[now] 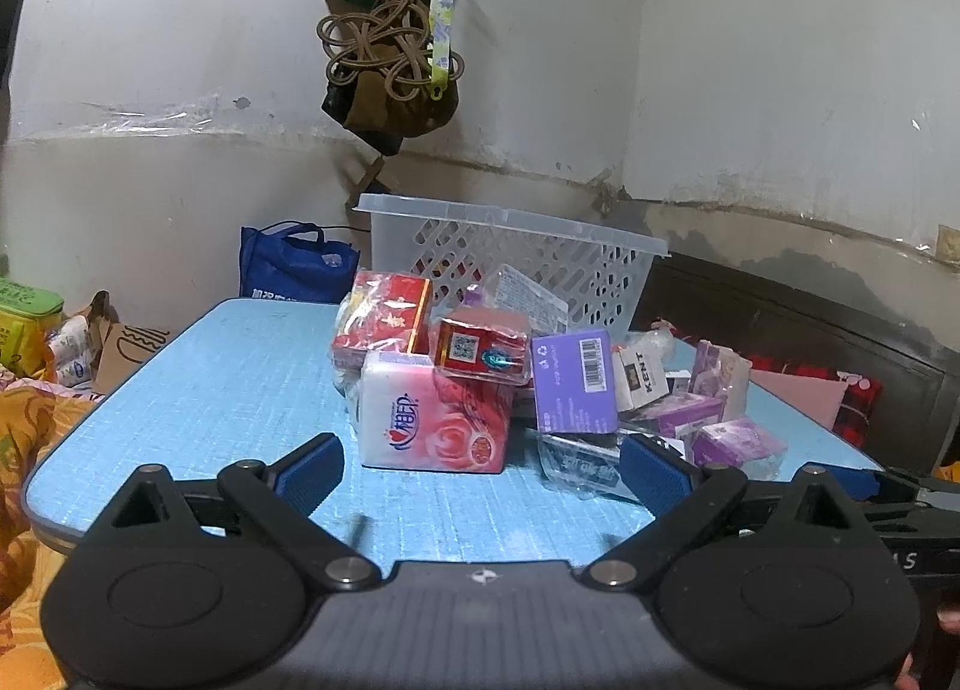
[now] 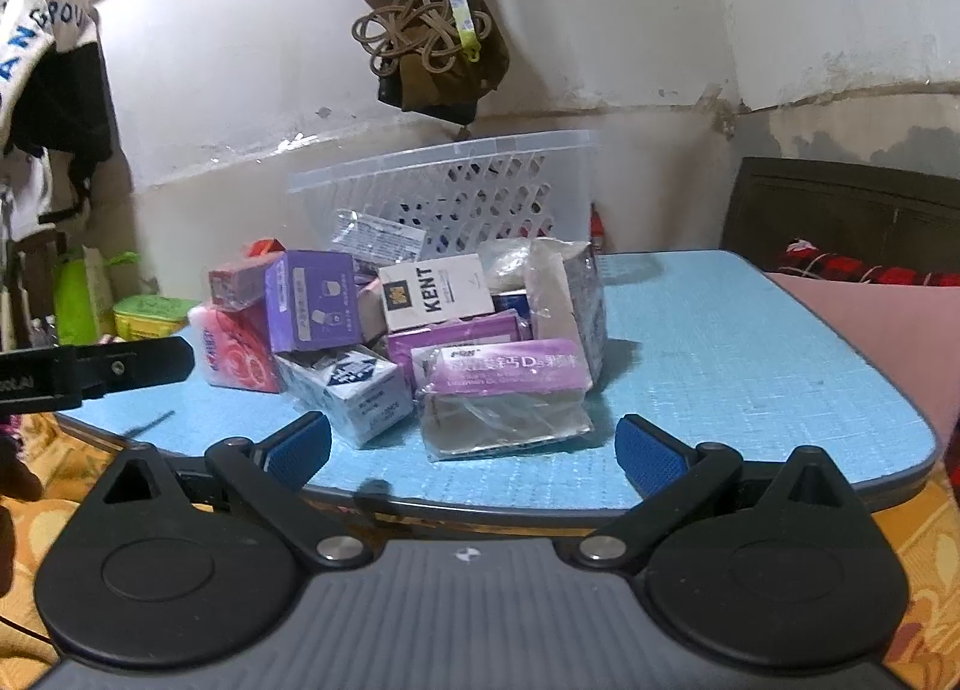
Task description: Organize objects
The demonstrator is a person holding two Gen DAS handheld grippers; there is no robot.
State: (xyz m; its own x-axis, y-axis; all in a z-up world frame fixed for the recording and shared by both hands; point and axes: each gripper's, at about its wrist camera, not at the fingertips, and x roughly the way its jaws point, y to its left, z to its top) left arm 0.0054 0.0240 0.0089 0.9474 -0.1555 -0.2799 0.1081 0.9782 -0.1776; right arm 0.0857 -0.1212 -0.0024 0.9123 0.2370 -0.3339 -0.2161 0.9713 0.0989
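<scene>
We read "KENT" in black on a white carton (image 2: pixel 437 291) in the pile, and again, smaller, in the left wrist view. A purple box (image 2: pixel 510 369) at the front shows "D3" among characters we cannot make out. Another purple box (image 1: pixel 576 381) carries a barcode, digits unreadable.

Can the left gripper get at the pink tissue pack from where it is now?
Probably yes. The left gripper is open and the pink tissue pack sits at the pile's near edge, straight ahead, with only bare blue table before it. The red box leaning on top might topple.
</scene>
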